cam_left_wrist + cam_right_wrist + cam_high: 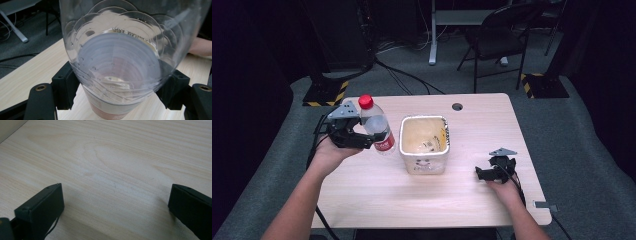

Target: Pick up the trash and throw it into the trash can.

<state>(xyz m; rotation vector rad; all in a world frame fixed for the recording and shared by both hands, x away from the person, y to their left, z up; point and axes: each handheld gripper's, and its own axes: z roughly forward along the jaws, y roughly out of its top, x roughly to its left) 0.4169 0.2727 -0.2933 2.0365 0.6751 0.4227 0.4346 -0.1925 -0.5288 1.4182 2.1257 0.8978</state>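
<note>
Clear bottle (376, 127) clamped in left hand-held gripper (362, 136), tilted

At frame centre a tub (423, 145) sits on the table (472, 200); the bottle (376, 126) stands left of it, apparently lifted; a chair (499, 37) stands upper right.

Between my left claw's (117, 92) jaws, the bottle (120, 62) runs off the top edge of my left gripper view, hiding its cap and the table beyond it. My right claw's (115, 205) jaws are cropped at the bottom and right edges.
</note>
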